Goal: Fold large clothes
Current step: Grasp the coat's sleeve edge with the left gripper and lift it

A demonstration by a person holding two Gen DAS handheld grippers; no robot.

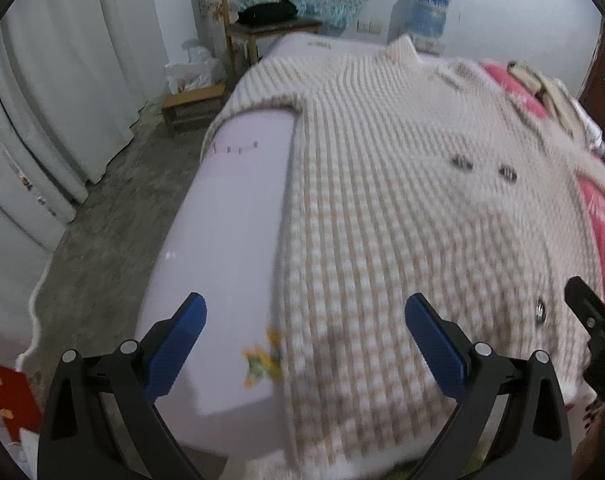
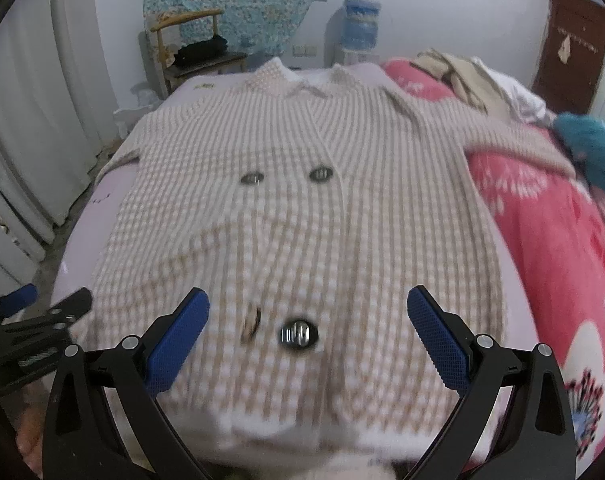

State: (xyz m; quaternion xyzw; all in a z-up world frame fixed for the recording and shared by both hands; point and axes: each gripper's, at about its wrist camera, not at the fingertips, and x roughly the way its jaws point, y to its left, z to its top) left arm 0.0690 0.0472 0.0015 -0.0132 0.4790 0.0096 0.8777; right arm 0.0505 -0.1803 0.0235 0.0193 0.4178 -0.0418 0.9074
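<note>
Both grippers, left (image 1: 304, 320) and right (image 2: 308, 316), hang open and empty at lower frame as your coat (image 2: 294, 208) lies spread flat across centre, buttoned, sleeves out; folding not yet begun.
</note>
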